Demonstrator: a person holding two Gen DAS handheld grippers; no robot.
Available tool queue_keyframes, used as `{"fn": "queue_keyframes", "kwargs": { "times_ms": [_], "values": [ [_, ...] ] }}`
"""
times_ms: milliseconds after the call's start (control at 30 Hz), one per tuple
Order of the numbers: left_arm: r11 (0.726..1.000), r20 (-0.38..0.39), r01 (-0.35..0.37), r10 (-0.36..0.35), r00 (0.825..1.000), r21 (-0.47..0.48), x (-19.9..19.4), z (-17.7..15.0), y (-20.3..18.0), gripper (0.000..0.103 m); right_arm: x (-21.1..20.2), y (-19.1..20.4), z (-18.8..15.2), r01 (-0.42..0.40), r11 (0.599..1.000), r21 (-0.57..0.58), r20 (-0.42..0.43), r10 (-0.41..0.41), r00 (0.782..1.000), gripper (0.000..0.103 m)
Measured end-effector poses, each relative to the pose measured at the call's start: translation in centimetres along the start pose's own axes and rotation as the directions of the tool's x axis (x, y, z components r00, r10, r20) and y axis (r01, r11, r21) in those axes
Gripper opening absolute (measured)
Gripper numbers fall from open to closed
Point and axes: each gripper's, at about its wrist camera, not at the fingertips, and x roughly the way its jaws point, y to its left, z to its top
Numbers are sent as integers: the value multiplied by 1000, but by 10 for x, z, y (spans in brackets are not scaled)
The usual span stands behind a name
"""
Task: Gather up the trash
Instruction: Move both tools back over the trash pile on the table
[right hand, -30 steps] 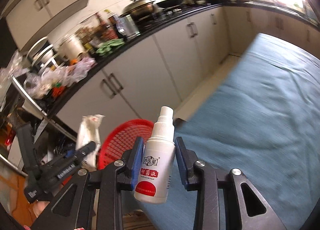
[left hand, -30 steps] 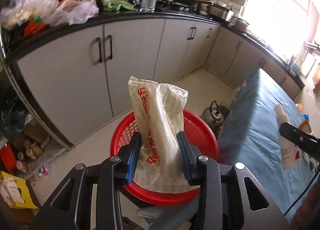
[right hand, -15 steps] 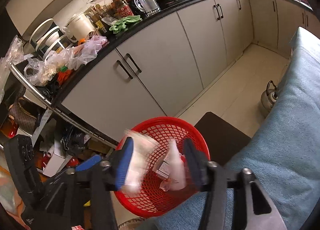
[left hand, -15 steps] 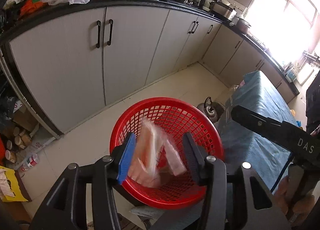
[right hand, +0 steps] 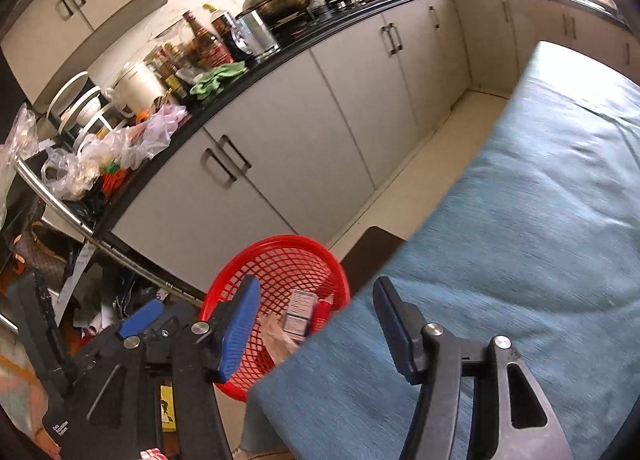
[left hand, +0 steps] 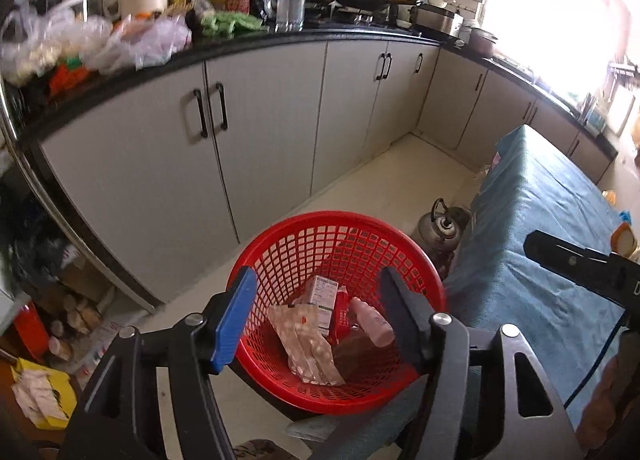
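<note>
Left wrist view is showing the left gripper [left hand: 316, 316] hanging spread and empty directly above the red basket [left hand: 280, 236], where the wrapper [left hand: 308, 344] and spray bottle [left hand: 372, 324] are lying. Right gripper [right hand: 316, 324], also spread and empty, is sitting over the blue tablecloth [right hand: 520, 240] edge, basket down-left, and appears nearer any remaining trash.

Red basket [left hand: 344, 224] holding wrappers [left hand: 308, 344].

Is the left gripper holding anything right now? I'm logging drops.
No, the left gripper is open with nothing between its fingers; the wrapper lies in the red basket.
</note>
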Motion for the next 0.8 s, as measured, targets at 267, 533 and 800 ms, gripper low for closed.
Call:
{"fn": "queue_keyframes", "kwargs": {
  "times_ms": [267,533,800],
  "values": [
    [997,35,-14,11,999,78,-21,-6,-32,67,-36,-24,-13,46,998,31,45,-47,998,67],
    [992,54,-5,-2,999,125,-39,-11,-56,67,-74,-42,-26,84,995,56,98,-89,991,69],
    [980,61,12,-25,998,200,-52,-17,-91,67,-108,-73,-44,113,988,109,126,-127,984,70]
  ]
}}
